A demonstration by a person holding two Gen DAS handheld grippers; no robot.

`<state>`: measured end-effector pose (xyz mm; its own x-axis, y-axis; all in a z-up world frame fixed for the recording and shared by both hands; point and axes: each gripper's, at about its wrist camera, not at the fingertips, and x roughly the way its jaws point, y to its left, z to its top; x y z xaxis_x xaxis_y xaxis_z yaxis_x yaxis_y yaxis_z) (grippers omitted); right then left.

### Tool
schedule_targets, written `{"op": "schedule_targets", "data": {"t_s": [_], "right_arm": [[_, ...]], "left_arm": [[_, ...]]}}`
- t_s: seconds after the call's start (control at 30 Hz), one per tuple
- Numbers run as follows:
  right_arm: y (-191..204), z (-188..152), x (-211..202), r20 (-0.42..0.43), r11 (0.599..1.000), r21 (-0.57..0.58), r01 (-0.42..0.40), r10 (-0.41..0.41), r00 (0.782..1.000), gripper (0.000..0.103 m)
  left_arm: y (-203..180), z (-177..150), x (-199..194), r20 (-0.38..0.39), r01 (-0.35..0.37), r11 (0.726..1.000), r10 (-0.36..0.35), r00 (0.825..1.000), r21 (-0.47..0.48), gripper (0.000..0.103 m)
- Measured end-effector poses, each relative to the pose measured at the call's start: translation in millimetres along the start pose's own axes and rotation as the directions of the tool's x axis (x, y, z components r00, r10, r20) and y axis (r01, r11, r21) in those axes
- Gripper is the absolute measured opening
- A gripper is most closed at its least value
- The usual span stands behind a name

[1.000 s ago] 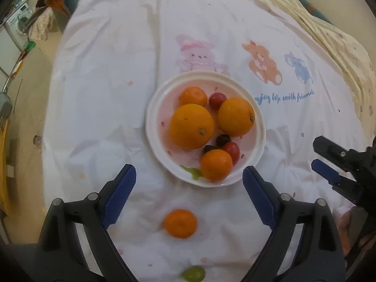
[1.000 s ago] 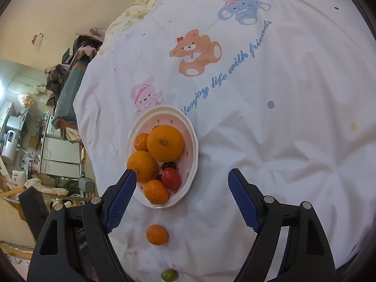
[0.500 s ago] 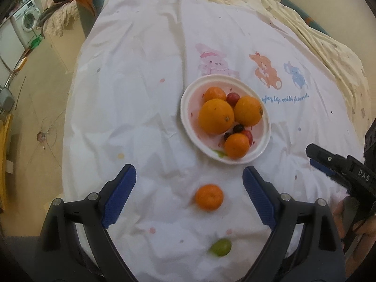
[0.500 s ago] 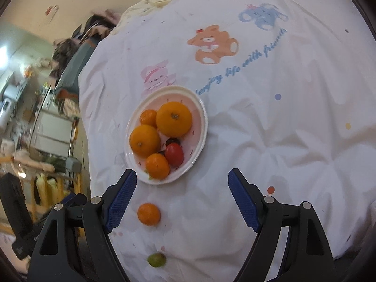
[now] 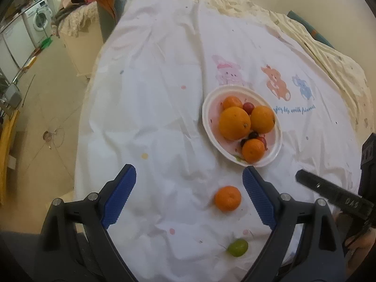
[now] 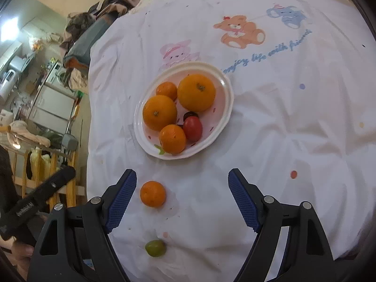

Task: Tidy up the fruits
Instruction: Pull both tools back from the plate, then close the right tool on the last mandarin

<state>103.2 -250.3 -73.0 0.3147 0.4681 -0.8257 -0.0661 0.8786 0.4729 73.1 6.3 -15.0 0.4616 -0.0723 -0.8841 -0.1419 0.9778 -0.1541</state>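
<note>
Lying loose on the cloth [image 5: 164, 94], a mandarin [image 5: 227, 198] and a green grape [image 5: 237, 247] sit just short of the plate [image 5: 208, 108], which already holds oranges and small red fruit; these two look like what is left to gather. Both the left gripper [image 5: 189, 198] and right gripper [image 6: 182, 198] hover wide apart and empty above the cloth, seemingly ready for either.

The white cloth [image 6: 293, 122] reads "enjoy life with friends"; the right gripper [image 5: 333, 196] seemingly reads "DAS".
</note>
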Motion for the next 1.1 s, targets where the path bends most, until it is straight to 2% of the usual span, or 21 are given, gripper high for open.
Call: {"op": "schedule_targets", "data": {"t_s": [0.2, 0.37, 0.43, 0.5, 0.6, 0.77, 0.8, 0.83, 0.9, 1.0, 1.1], "right_arm": [[13.6, -5.7, 25.2, -0.070, 0.999, -0.036, -0.003, 0.001, 0.998, 0.083], [33.5, -20.8, 60.5, -0.180, 0.993, -0.120, -0.009, -0.013, 0.984, 0.083], [43.5, -25.9, 75.9, -0.209, 0.983, -0.184, 0.009, -0.047, 0.977, 0.082], [52.6, -29.3, 86.0, -0.216, 0.970, -0.244, 0.025, -0.080, 0.973, 0.082], [62.5, -32.0, 93.7, -0.173, 0.951, -0.301, 0.065, -0.122, 0.977, 0.081], [71.0, -37.4, 105.6, -0.172, 0.926, -0.366, 0.089, -0.161, 0.972, 0.074], [71.4, -39.2, 106.2, -0.172, 0.924, -0.374, 0.078, -0.152, 0.973, 0.069], [72.7, -39.6, 104.7, -0.171, 0.923, -0.379, 0.068, -0.142, 0.975, 0.059], [77.0, -41.5, 101.5, -0.174, 0.917, -0.396, 0.037, -0.115, 0.978, 0.045], [80.6, -45.4, 97.8, -0.168, 0.902, -0.429, 0.045, -0.129, 0.977, 0.045], [77.5, -46.1, 97.4, -0.170, 0.912, -0.409, 0.036, -0.116, 0.979, 0.045]], "left_arm": [[11.4, 1.5, 5.5, -0.021, -0.010, 0.998, 0.009, 1.000, -0.056, 0.090], [15.2, 1.1, 11.1, -0.049, -0.030, 0.996, 0.026, 0.998, -0.081, 0.090], [15.6, 0.4, 13.1, -0.065, -0.032, 0.996, 0.027, 0.998, -0.084, 0.090], [15.9, -1.0, 14.6, -0.078, -0.035, 0.996, 0.029, 0.997, -0.085, 0.090], [17.9, -1.9, 15.9, -0.092, -0.027, 0.995, 0.018, 0.996, -0.093, 0.090], [22.3, -2.5, 18.6, -0.106, -0.035, 0.993, 0.023, 0.994, -0.110, 0.090], [22.7, -2.9, 19.2, -0.109, -0.033, 0.993, 0.020, 0.994, -0.115, 0.090], [22.9, -2.6, 19.3, -0.110, -0.032, 0.993, 0.019, 0.994, -0.114, 0.090], [22.6, -2.6, 19.3, -0.108, -0.034, 0.993, 0.022, 0.994, -0.112, 0.090], [22.8, -2.5, 19.0, -0.099, -0.045, 0.994, 0.035, 0.994, -0.104, 0.090], [24.4, -3.3, 19.9, -0.098, -0.057, 0.993, 0.047, 0.994, -0.104, 0.090]]}}
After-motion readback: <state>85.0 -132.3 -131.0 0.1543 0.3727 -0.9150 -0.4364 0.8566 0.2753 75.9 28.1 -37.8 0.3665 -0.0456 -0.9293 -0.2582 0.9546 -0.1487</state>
